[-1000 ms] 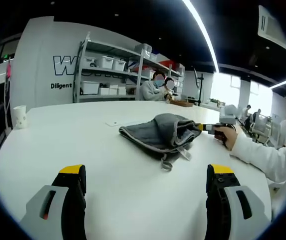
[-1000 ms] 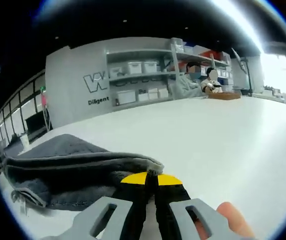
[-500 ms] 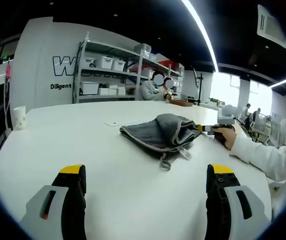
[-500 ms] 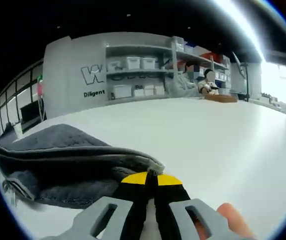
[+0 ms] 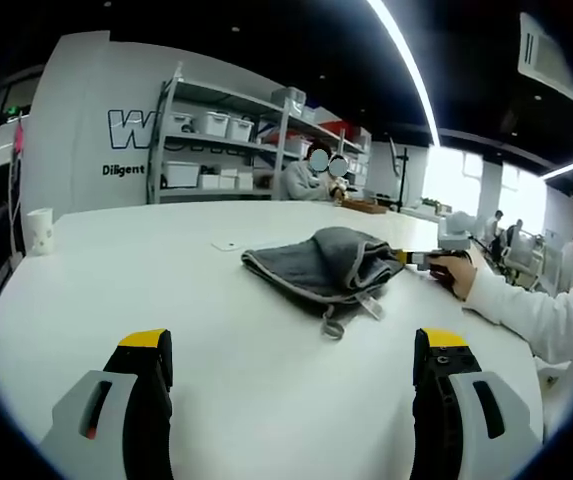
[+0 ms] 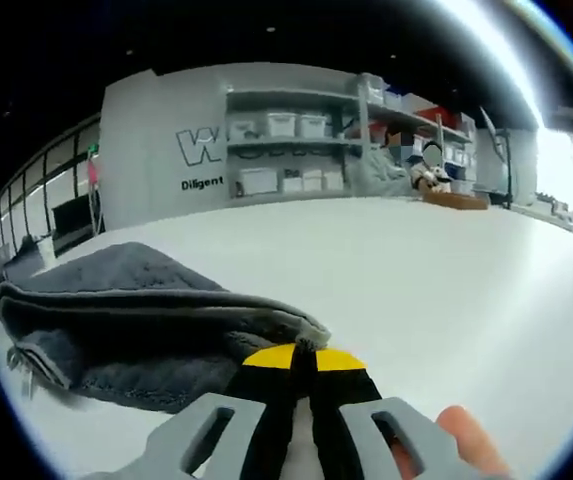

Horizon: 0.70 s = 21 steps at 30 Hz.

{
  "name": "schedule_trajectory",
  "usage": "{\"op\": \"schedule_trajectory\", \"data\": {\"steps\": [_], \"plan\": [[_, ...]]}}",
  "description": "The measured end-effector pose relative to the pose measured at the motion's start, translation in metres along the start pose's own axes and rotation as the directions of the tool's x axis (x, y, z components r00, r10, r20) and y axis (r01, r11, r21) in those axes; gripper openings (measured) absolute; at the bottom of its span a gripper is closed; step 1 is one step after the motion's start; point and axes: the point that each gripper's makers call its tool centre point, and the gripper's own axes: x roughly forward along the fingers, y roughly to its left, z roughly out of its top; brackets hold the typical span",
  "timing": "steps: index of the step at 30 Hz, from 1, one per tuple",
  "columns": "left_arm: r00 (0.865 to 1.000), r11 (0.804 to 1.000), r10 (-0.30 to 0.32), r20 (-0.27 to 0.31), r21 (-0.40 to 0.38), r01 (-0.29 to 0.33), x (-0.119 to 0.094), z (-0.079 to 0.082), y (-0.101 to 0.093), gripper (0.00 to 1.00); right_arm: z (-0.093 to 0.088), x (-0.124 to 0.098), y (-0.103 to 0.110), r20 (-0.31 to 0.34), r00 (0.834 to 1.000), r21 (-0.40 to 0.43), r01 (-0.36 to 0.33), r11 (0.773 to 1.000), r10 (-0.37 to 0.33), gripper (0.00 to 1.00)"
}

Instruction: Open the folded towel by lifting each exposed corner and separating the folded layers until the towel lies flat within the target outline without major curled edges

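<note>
Shelving (image 5: 216, 140) of grey metal, stacked with pale bins, lines the wall beyond a broad, smooth white table (image 5: 116, 290). On that table lies the towel (image 5: 321, 262) — soft dark grey cloth, still folded into a humped bundle with a paler hem and a small loop hanging at its near edge. The right gripper (image 6: 302, 362), seen at the towel's far corner from the left gripper view, has its yellow-tipped jaws clenched on that corner's layers. The left gripper (image 5: 291, 350) hovers well short of the towel — jaws spread wide. A small white cup (image 5: 38, 230) stands near the table's edge.
</note>
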Motion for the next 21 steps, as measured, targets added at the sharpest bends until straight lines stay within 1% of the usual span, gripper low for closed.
{"op": "schedule_trajectory", "data": {"steps": [2, 7, 9, 10, 12, 16, 18, 19, 21], "plan": [[1.000, 1.000, -0.005, 0.005, 0.000, 0.005, 0.000, 0.002, -0.001, 1.00, 0.001, 0.001, -0.001, -0.005, 1.000, -0.013, 0.004, 1.000, -0.004, 0.00], [1.000, 1.000, -0.006, 0.006, 0.004, 0.006, 0.000, 0.002, -0.003, 1.00, 0.007, -0.004, -0.004, -0.004, 1.000, -0.052, 0.014, 0.999, -0.015, 0.04], [1.000, 1.000, -0.003, 0.006, 0.010, 0.003, 0.000, 0.002, -0.004, 1.00, 0.011, -0.006, -0.007, 0.001, 1.000, -0.067, 0.028, 0.997, -0.028, 0.08], [1.000, 1.000, -0.001, 0.006, 0.015, 0.001, 0.000, 0.003, -0.003, 1.00, 0.013, -0.007, -0.010, 0.005, 0.999, -0.082, 0.044, 0.996, -0.044, 0.13], [1.000, 1.000, -0.003, 0.010, 0.013, 0.003, 0.000, 0.005, -0.002, 1.00, 0.015, -0.011, -0.014, 0.010, 0.998, -0.105, 0.068, 0.992, -0.067, 0.19], [1.000, 1.000, -0.001, 0.015, 0.013, 0.001, -0.003, 0.005, -0.005, 1.00, 0.014, -0.016, -0.019, 0.005, 0.998, -0.083, 0.069, 0.994, -0.068, 0.25], [1.000, 1.000, -0.004, 0.018, 0.011, 0.004, -0.003, 0.005, -0.005, 1.00, 0.018, -0.018, -0.018, 0.024, 0.998, -0.074, 0.065, 0.995, -0.063, 0.31], [1.000, 1.000, -0.005, 0.019, 0.011, 0.005, -0.003, 0.006, -0.005, 1.00, 0.022, -0.018, -0.017, 0.043, 0.997, -0.070, 0.061, 0.996, -0.058, 0.34], [1.000, 1.000, -0.005, 0.018, 0.011, 0.005, -0.003, 0.005, -0.006, 1.00, 0.033, -0.022, -0.014, 0.095, 0.994, -0.056, 0.050, 0.997, -0.044, 0.38]]}}
